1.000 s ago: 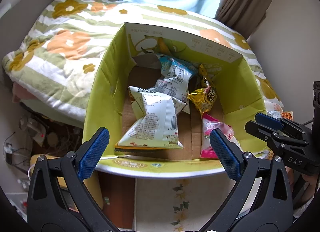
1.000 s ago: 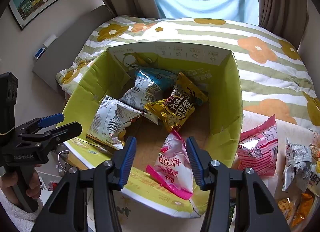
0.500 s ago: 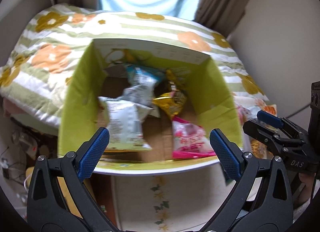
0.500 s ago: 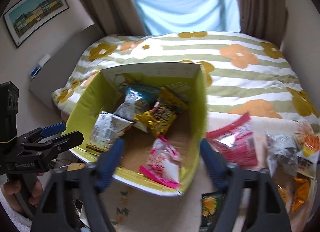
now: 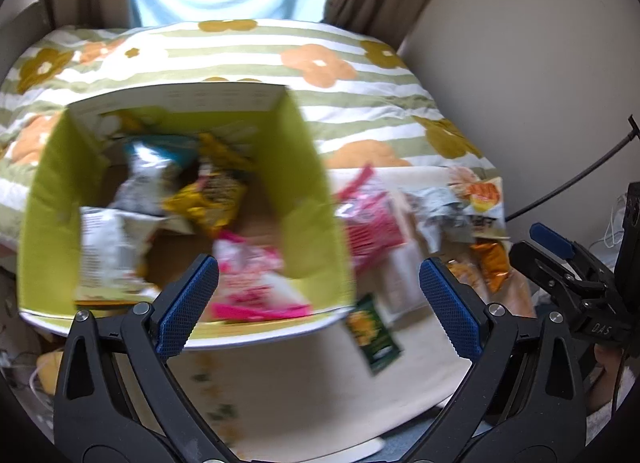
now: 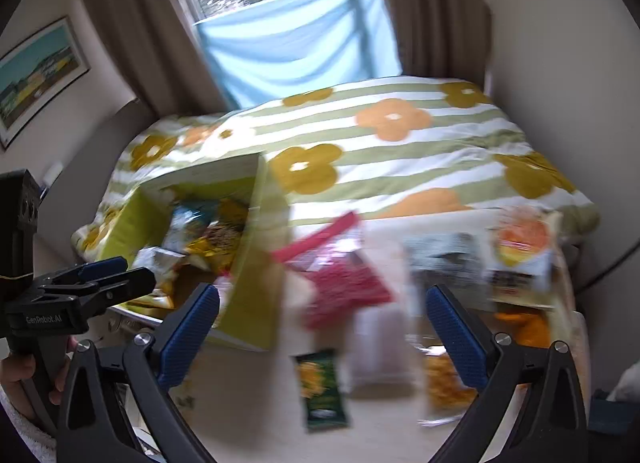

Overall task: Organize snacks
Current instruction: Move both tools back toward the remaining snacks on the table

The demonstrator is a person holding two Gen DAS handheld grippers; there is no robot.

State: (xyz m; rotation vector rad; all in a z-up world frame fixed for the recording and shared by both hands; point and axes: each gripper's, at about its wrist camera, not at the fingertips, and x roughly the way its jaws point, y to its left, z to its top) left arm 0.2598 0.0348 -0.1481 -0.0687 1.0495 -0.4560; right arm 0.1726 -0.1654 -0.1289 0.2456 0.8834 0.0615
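Note:
A yellow-green cardboard box [image 5: 304,199] stands on the cream table, with several snack packets inside, a pink one [image 5: 256,279] nearest. My left gripper [image 5: 318,267] hangs open and empty over the box's near right corner. My right gripper [image 6: 322,297] has its jaws opening wide, nothing between them, above loose packets right of the box [image 6: 256,303]: a red one [image 6: 344,283], a green one [image 6: 322,391], a grey one [image 6: 444,263] and an orange one [image 6: 444,383]. Each gripper also shows in the other's view, the right gripper [image 5: 528,243] and the left gripper [image 6: 132,271].
A bed with a striped flowered quilt [image 6: 400,151] lies behind the table, under a curtained window [image 6: 296,51]. A wall [image 5: 520,83] closes the right side, with a black cable [image 5: 580,175] along it. A hand [image 6: 16,375] holds the left gripper's handle.
Both views have swung right, so the box slid left and the loose packets came into sight. The right gripper's jaws opened and let go of the pink packet, which now lies in the box.

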